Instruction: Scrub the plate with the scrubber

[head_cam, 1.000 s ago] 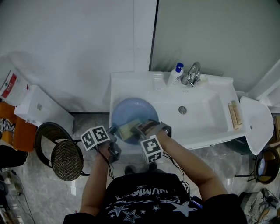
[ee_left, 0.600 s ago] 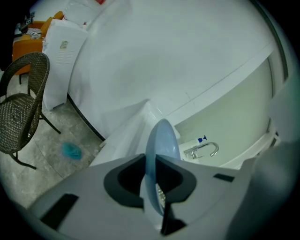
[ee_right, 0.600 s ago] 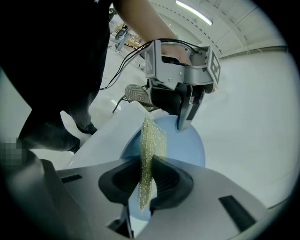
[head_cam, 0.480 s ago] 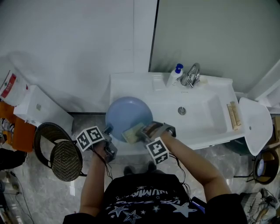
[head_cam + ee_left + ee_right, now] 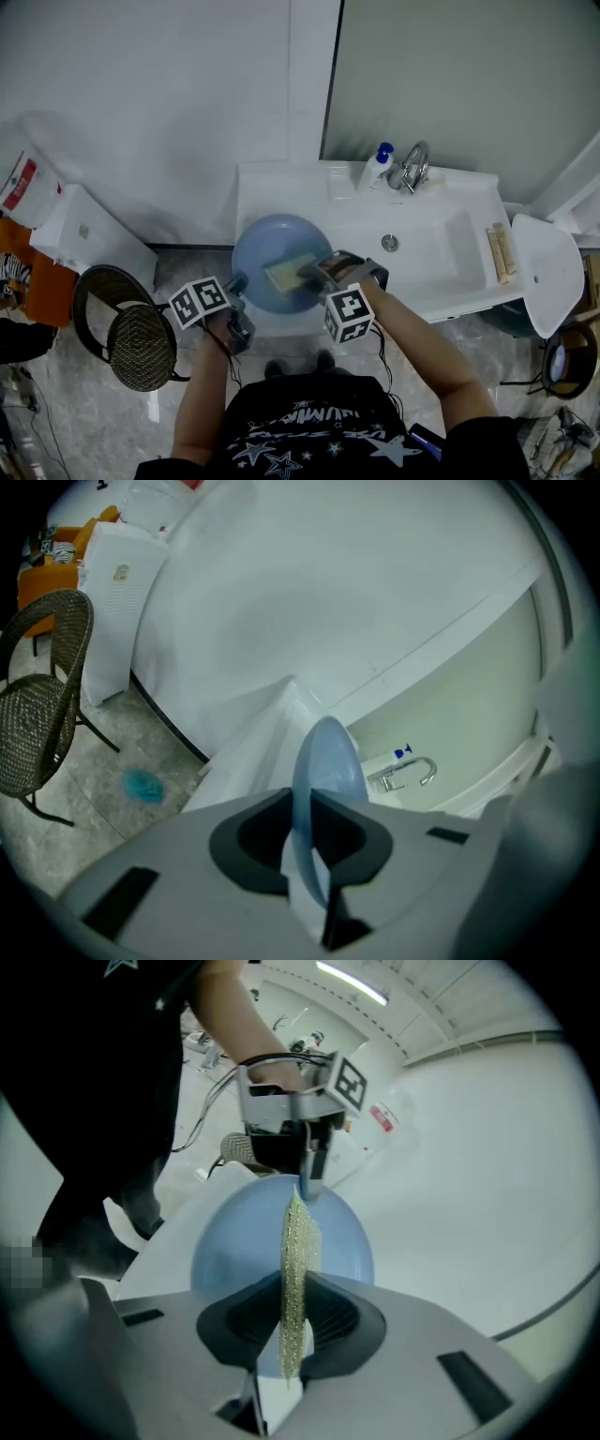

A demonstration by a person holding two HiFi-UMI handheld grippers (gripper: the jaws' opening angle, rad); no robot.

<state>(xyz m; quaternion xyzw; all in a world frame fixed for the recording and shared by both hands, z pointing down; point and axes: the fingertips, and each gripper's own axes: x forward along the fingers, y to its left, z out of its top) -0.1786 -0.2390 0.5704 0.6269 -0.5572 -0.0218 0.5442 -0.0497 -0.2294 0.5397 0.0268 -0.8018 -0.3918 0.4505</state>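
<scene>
The blue plate [image 5: 267,246] is over the left end of the white washbasin [image 5: 433,251]. Its near rim is pinched between the closed jaws of the left gripper [image 5: 236,284] (that gripper's own view shows the plate edge-on). The yellow-green scrubber [image 5: 289,273] lies against the plate's face, clamped in the right gripper [image 5: 316,272]. A faucet [image 5: 413,161] and soap bottle [image 5: 377,161] stand at the basin's back edge. A wicker chair [image 5: 131,330] stands on the floor to the left.

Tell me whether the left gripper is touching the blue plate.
Touching: the left gripper view shows the left gripper clamped on the blue plate at its rim.
</scene>
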